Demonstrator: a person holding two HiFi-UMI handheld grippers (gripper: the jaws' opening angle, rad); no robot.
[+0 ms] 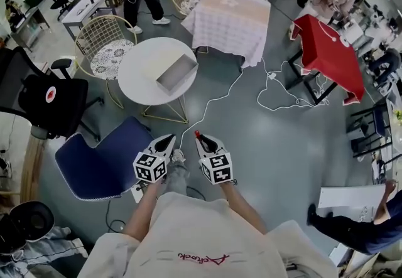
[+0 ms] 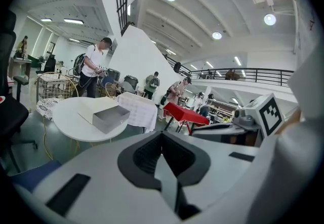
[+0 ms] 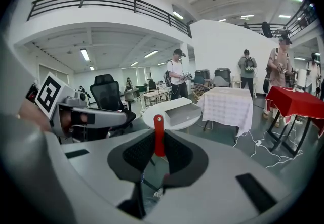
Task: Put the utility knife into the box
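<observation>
A red utility knife (image 3: pixel 158 136) stands upright between the pads of my right gripper (image 3: pixel 158 143), which is shut on it. Its red tip (image 1: pixel 196 135) pokes out ahead of that gripper (image 1: pixel 198 139) in the head view. The open grey box (image 1: pixel 176 74) lies on a round white table (image 1: pixel 139 79) some way ahead, beyond both grippers. Both gripper views show the box (image 2: pixel 106 117) (image 3: pixel 182 113) in the distance. My left gripper (image 1: pixel 169 140) is held beside the right one, its jaws (image 2: pixel 164 167) closed together with nothing in them.
A blue chair (image 1: pixel 100 159) stands left of me, a black office chair (image 1: pixel 51 100) further left. A wire chair (image 1: pixel 105 44) sits by the round table. Beyond are a white-clothed table (image 1: pixel 232 13), a red table (image 1: pixel 330 51), floor cables (image 1: pixel 276 95) and several people.
</observation>
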